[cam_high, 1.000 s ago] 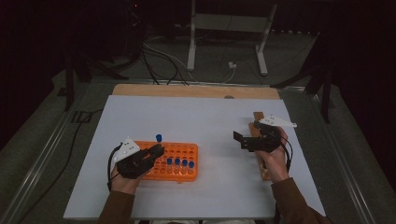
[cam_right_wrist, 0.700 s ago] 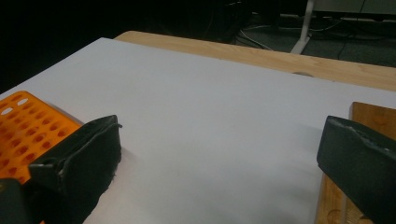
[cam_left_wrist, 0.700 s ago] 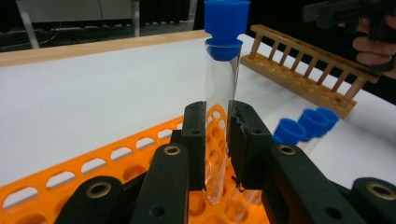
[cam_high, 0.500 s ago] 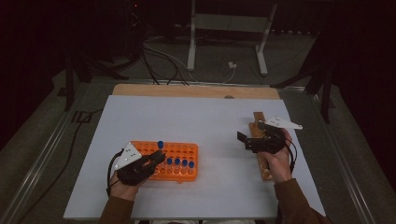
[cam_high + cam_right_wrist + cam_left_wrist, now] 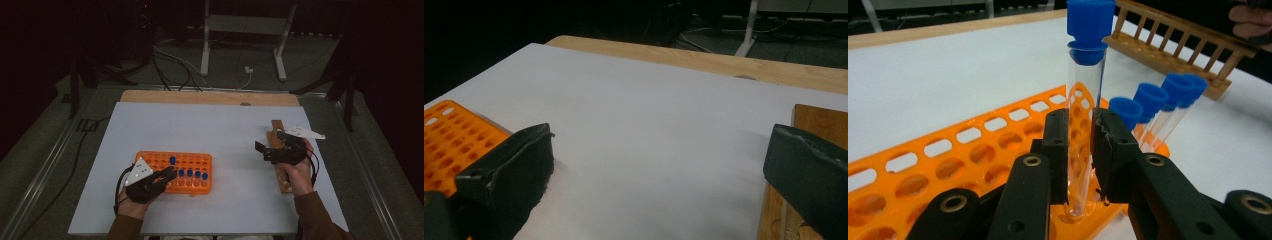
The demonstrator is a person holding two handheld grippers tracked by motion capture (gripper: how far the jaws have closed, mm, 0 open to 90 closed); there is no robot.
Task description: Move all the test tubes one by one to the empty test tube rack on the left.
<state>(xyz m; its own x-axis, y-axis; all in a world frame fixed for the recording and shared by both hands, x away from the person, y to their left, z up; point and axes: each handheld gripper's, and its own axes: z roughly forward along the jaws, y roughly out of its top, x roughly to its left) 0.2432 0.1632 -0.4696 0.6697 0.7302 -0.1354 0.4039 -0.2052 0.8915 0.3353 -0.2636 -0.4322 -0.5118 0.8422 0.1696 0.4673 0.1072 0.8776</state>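
With your left gripper (image 5: pixel 1079 150) clamped on the blue-capped tube (image 5: pixel 1084 95) at centre frame, lift it straight up clear of the orange rack (image 5: pixel 948 160) before carrying it toward the wooden rack (image 5: pixel 1173 50) at upper right, where your right gripper (image 5: pixel 659 165) waits wide open and empty.

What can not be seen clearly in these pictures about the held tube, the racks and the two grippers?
- Held tube, left gripper view: its lower end, behind the left gripper pads, so whether it still sits in the orange rack is unclear.
- Wooden rack, high view: its middle, under the right gripper and hand; right gripper view cuts it at the edge.
- Tubes in the orange rack, high view: too small to count.
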